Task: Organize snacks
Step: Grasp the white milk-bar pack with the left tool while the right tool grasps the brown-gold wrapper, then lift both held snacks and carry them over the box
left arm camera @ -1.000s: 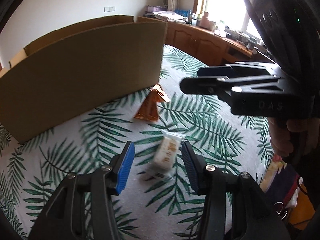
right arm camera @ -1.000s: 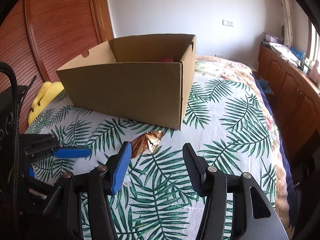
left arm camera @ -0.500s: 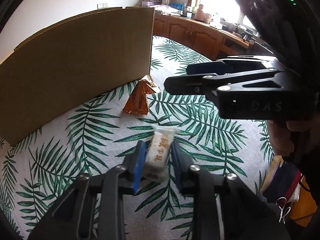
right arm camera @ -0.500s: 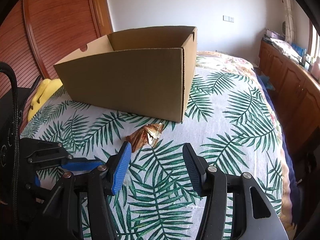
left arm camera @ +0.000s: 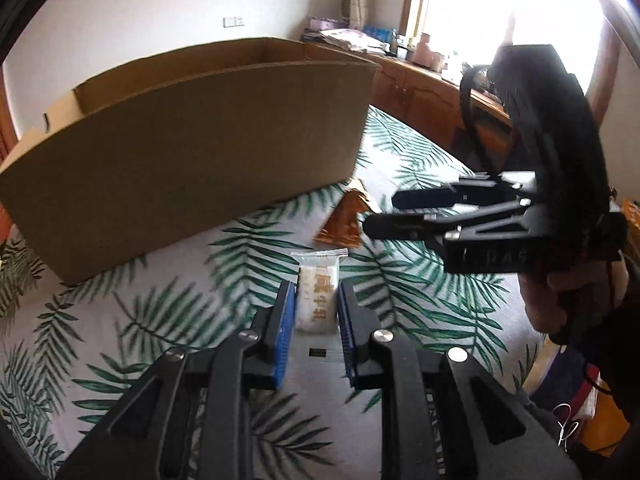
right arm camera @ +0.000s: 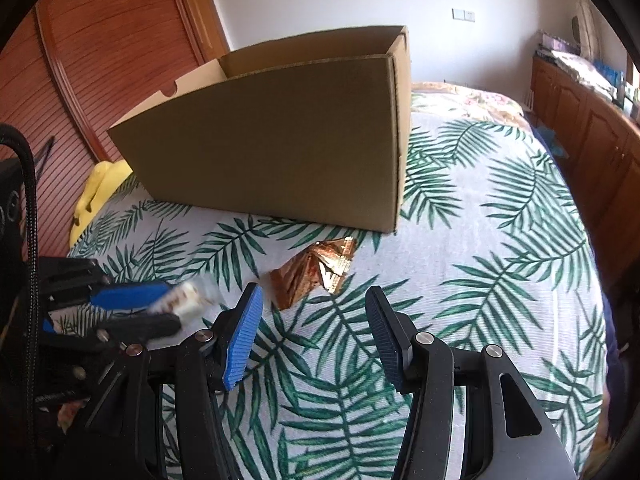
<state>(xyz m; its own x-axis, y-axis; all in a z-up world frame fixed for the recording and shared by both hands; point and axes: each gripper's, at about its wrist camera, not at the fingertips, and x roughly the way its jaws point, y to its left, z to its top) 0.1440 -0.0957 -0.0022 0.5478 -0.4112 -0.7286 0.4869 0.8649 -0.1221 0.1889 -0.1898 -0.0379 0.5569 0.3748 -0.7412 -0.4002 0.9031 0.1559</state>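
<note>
The bed (right arm camera: 500, 240), under its palm-leaf cover, is filling the lower half of both views; the box (left arm camera: 192, 152) is standing open-topped across the upper left of the left view and the upper centre of the right view (right arm camera: 288, 140); the right gripper (right arm camera: 314, 320) is hanging released at the bottom centre of its own view, its blue pads wide apart over bare cover, and is showing side-on at the right of the left view (left arm camera: 384, 214); the left gripper (left arm camera: 316, 312) is clamping the white snack (left arm camera: 318, 296) between its pads at the lower centre, the packet's clear top edge sticking out beyond the fingertips; in the right view that snack (right arm camera: 186, 300) is appearing blurred at the lower left; the gold wrapper (right arm camera: 316, 274) is lying crumpled on the cover just below the box's near corner, at the centre of the frame, apart from both grippers.
</note>
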